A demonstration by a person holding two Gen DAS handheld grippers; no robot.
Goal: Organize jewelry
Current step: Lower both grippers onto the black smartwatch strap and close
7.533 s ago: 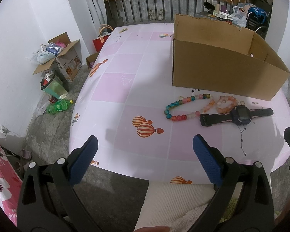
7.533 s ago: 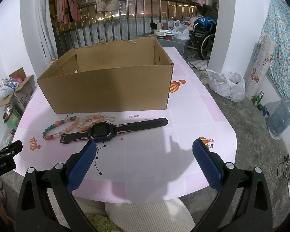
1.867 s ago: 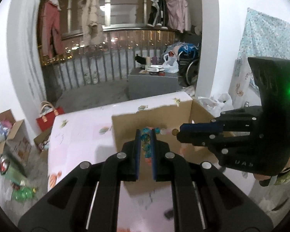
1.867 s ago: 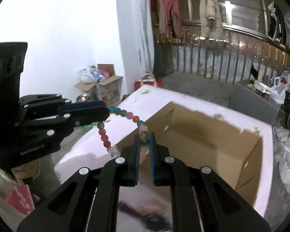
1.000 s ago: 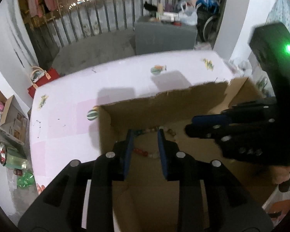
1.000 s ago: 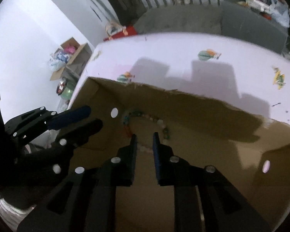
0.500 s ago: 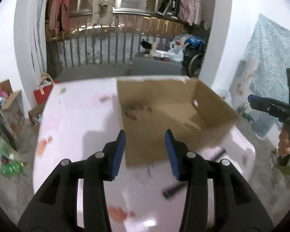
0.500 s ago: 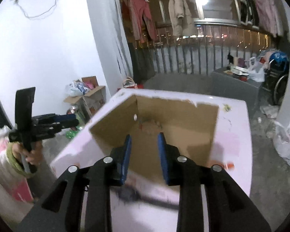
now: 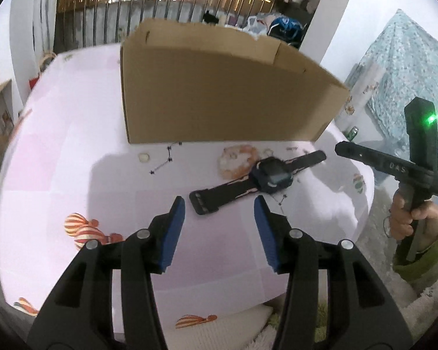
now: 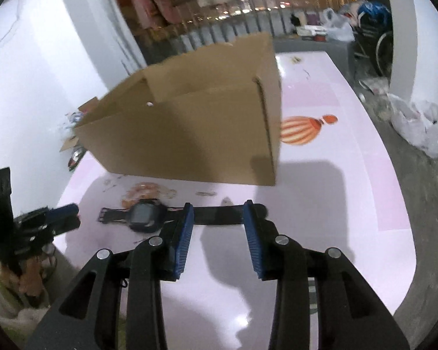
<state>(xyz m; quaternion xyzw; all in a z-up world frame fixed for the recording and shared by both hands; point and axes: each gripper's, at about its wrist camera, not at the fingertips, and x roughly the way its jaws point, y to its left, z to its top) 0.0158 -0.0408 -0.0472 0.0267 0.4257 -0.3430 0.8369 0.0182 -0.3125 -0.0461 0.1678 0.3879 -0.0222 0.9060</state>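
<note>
A round table (image 9: 58,151) under a pale pink chequered cloth printed with orange striped balloons fills the middle of both views. Behind it, along the top of each frame, runs a metal balcony railing (image 9: 108,29) with clothes hanging above. There is a white wall at the left and a floral blue curtain (image 9: 408,67) at the upper right of the left wrist view, while a white plastic bag (image 10: 420,125) lies on the grey floor at the right of the right wrist view.

One open brown cardboard box (image 9: 219,96) stands on the table, centre top. In front of it, just below its near wall, lie one dark blue smartwatch with a black-and-pink strap (image 9: 265,178) and, touching its upper left side, one coil of pale orange and pink beads (image 9: 238,160) (too blurred to count the beads). A small pale ring (image 9: 144,157) lies on the cloth left of the coil, well apart from it.

There are two grippers. The left gripper (image 9: 219,207), at the bottom centre of its own view, has its blue-padded jaws parted to a middling width, having just been opening, with nothing between them; the watch strap's end lies on the cloth beyond. The right gripper (image 10: 217,213) is likewise partly open, its jaws freshly spread and empty, its tips just in front of the watch strap. A hand in a green sleeve (image 9: 414,218) grips its handle at the right edge of the left wrist view.
</note>
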